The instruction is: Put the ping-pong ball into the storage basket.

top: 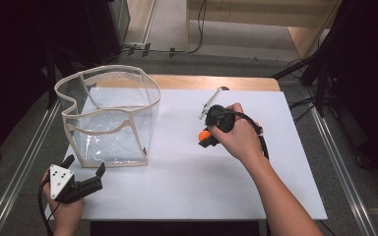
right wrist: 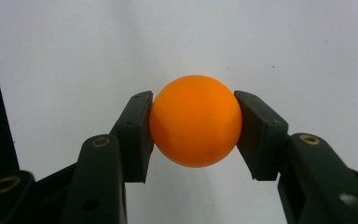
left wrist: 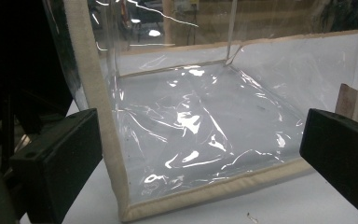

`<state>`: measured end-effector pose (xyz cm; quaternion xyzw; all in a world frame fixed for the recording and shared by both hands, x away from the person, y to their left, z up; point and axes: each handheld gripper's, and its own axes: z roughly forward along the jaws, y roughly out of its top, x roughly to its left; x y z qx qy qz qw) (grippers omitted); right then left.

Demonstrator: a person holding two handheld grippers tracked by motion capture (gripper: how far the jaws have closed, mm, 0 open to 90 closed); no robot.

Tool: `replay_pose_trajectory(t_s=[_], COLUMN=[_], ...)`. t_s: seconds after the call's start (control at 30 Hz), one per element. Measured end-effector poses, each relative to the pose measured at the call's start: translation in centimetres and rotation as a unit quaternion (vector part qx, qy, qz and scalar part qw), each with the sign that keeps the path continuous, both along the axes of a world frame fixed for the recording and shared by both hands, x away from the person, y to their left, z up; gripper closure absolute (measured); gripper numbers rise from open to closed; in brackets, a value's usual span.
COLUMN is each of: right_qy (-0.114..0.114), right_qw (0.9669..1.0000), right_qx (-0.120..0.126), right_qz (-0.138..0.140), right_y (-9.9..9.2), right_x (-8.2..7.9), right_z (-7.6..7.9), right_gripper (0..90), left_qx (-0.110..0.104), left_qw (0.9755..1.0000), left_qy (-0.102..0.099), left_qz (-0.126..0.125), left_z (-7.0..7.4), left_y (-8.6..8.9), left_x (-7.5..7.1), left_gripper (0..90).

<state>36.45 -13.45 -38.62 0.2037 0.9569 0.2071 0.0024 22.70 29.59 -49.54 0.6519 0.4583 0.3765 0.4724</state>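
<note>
An orange ball [right wrist: 195, 120] sits between the two black jaws of my right gripper [right wrist: 195, 128], which is shut on it. In the high view that ball [top: 204, 134] and the right gripper [top: 205, 136] are over the middle of the white board [top: 226, 177], pointing down. A clear plastic bag with cream edging [top: 109, 115] stands open on the board's left part. My left gripper [top: 84, 169] is open at the front left, just before the bag's near wall. In the left gripper view the bag [left wrist: 200, 126] stands between the spread jaws, with nothing held.
The white board lies on a wooden table [top: 211, 82] inside a metal frame [top: 24, 157]. Cables [top: 177, 49] run over the floor behind. Dark stands are at the far right [top: 325, 73]. The person's right forearm [top: 280, 201] crosses the board's front right.
</note>
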Motion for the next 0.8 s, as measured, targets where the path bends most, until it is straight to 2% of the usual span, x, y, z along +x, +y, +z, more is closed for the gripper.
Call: replay_pose_trajectory(t_s=[0.8], right_qy=[-0.004], right_qw=[0.9998], right_qx=[-0.004], right_qz=[0.019], right_y=[1.8], right_x=[1.2], right_z=[1.8], right_gripper=[48.3], left_qx=[0.000], left_qw=[1.0000], left_qy=[0.000], left_qz=[-0.001], left_z=[0.0], left_y=[0.0], left_x=[0.0], left_gripper=[0.0])
